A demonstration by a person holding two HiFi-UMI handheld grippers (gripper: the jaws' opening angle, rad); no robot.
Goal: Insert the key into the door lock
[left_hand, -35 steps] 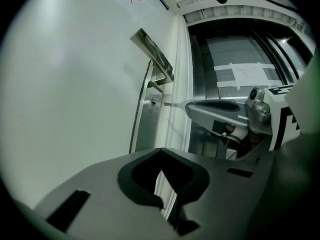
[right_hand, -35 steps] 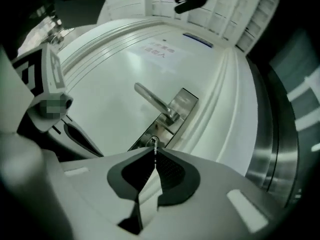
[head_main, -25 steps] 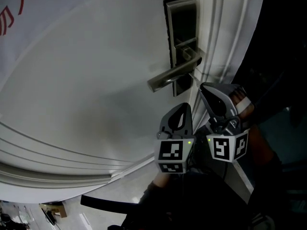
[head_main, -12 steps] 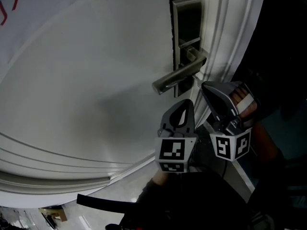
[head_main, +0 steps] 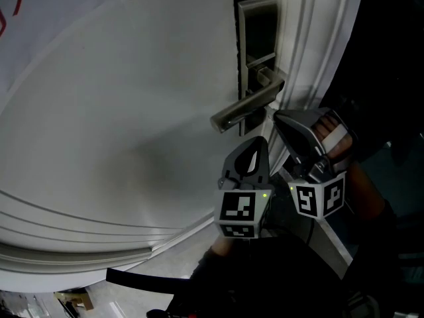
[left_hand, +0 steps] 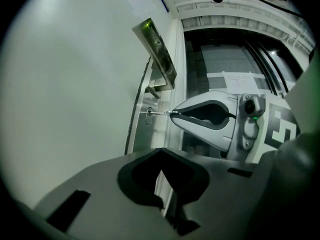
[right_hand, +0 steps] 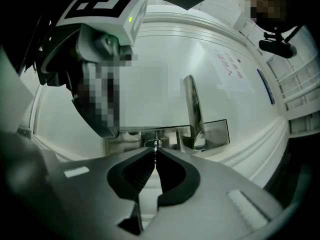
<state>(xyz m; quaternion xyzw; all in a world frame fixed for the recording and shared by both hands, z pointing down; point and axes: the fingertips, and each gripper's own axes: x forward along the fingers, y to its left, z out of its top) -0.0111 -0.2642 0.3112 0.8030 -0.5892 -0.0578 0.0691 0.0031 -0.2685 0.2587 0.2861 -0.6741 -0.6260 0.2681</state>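
As the right gripper (right_hand: 155, 152) pinches it, the key (left_hand: 159, 113) seems slim, silvery.

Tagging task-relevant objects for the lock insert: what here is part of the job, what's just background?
In the job:
- key, tip at the keyhole
- right gripper, pinching the key
- lock plate

Not in it:
- lever handle
- paper notice on the door
- left gripper, shut on nothing
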